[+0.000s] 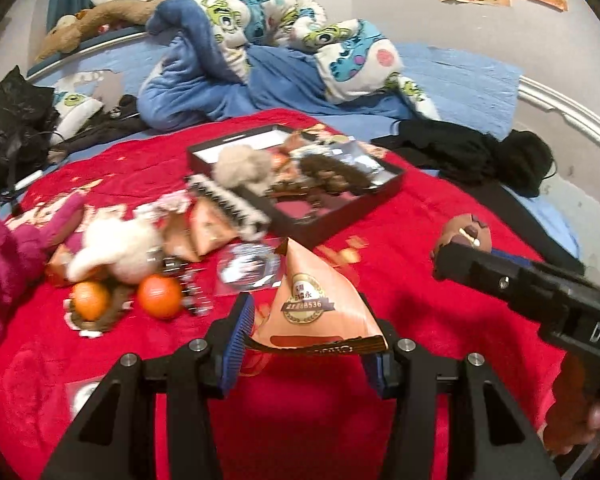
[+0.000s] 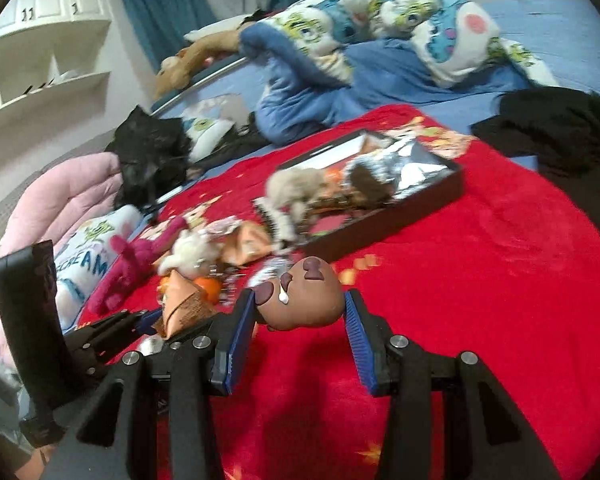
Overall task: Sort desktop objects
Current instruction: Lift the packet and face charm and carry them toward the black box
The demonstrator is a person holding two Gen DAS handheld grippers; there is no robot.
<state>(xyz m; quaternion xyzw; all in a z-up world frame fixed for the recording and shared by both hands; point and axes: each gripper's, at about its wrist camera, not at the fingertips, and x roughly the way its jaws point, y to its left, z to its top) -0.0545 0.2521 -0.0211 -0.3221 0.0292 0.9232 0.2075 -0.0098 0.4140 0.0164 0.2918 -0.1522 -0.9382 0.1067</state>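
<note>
1. The black tray lies far on the red blanket, crowded with a beige plush, brown fur and foil.
2. Left tool is clamped on an orange packet.
3. Right tool is clamped on a brown toy head, above the blanket near the tray.

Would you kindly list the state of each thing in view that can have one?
Left tongs: shut on the orange triangular packet, lifted.
Right tongs: shut on the brown bear-face toy, lifted.
Black tray: open, partly filled, flat on the red blanket.
Two oranges: loose on the blanket, outside the tray.
</note>
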